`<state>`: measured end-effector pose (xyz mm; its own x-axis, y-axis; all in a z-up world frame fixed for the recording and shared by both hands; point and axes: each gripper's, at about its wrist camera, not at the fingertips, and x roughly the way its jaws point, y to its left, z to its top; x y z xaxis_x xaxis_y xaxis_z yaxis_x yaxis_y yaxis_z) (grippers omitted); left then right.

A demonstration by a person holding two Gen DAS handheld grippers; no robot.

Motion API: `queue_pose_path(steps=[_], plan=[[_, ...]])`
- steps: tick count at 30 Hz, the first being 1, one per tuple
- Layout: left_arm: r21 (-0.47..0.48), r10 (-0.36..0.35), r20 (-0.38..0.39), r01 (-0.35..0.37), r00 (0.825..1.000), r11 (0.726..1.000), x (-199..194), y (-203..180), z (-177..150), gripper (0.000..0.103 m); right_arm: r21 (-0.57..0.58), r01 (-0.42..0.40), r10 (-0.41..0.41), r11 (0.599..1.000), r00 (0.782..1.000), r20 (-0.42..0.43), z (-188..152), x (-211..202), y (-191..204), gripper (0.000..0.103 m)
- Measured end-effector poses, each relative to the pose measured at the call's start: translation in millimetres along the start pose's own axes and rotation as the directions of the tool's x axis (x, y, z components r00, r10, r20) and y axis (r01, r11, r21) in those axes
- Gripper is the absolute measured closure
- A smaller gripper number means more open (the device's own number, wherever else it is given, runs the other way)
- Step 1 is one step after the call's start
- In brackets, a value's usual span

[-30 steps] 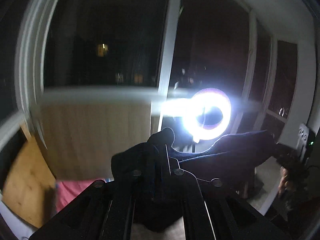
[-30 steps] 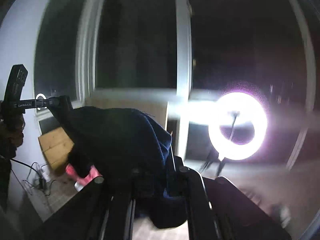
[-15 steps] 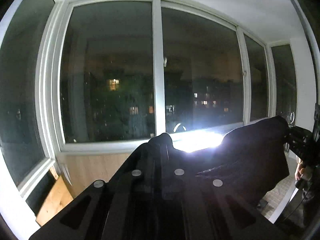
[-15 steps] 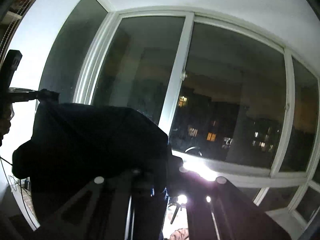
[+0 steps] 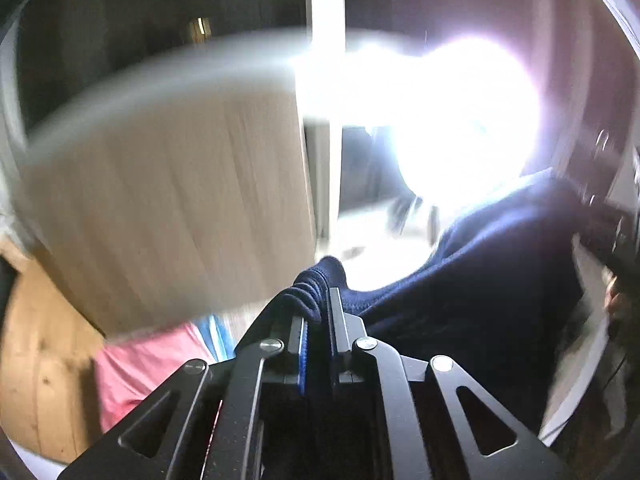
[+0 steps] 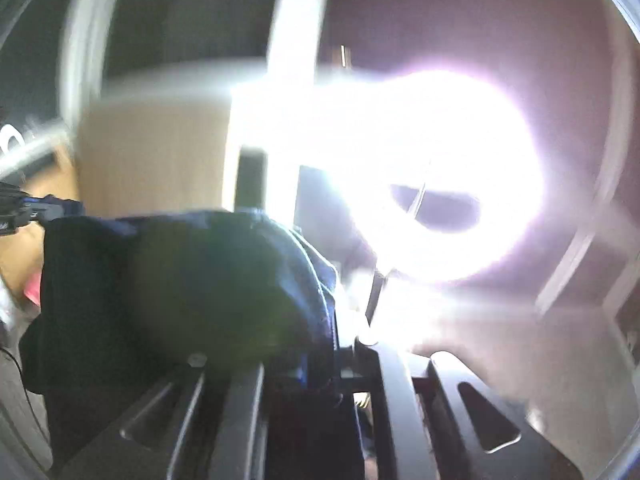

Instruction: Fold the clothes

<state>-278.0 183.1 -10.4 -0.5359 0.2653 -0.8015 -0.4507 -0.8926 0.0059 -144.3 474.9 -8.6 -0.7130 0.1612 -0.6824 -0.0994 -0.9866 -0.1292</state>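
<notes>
Heavy motion blur in both wrist views, ring light (image 6: pixel 440 176) blowing out the right half.

Left hand-held gripper (image 5: pixel 316 312): jaws clamped on a bunched, ribbed edge of the navy garment (image 5: pixel 480 280), probably a cuff or hem. Right hand-held gripper (image 6: pixel 324 344): jaws closed on another edge of the same garment (image 6: pixel 168 280), seam visible right at the pinch.

Garment off any surface, slung in the air between the two grips and sagging in the middle. No worktop visible in either view, so no edge or corner reference available.

Handling, as judgement: soft knit, limp, light to medium weight, zero stiffness. Drapes and swings freely, not fragile, not slippery. Ribbed band and seams make the best hold points: thicker, less prone to slipping out than a single layer. Matching corners or hem ends preferable for keeping the span even.

Pink cloth (image 5: pixel 140 368) and a wooden board (image 5: pixel 36 360) low left in the left wrist view. Person's hand (image 5: pixel 618 300) at far right.
</notes>
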Motion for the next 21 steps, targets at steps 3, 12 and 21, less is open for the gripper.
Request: queue_pose_path(steps=[3, 12, 21], plan=[[-0.034, -0.041, -0.172, 0.036, 0.984, 0.999, 88.2, 20.3, -22.6, 0.094, 0.062, -0.056, 0.068, 0.996, 0.974, -0.217, -38.5, 83.9, -0.4, 0.089], [0.004, -0.062, -0.220, 0.065, 0.974, 0.998, 106.2, 70.0, -112.1, 0.076, 0.074, -0.011, 0.031, 0.997, 0.960, -0.279, -88.6, 100.0, -14.6, 0.053], [0.041, -0.079, -0.320, 0.097, 0.944, 0.994, 172.2, 43.4, -134.4, 0.074, 0.111, -0.091, 0.123, 0.990, 0.933, -0.338, -114.2, 148.6, -20.0, 0.052]])
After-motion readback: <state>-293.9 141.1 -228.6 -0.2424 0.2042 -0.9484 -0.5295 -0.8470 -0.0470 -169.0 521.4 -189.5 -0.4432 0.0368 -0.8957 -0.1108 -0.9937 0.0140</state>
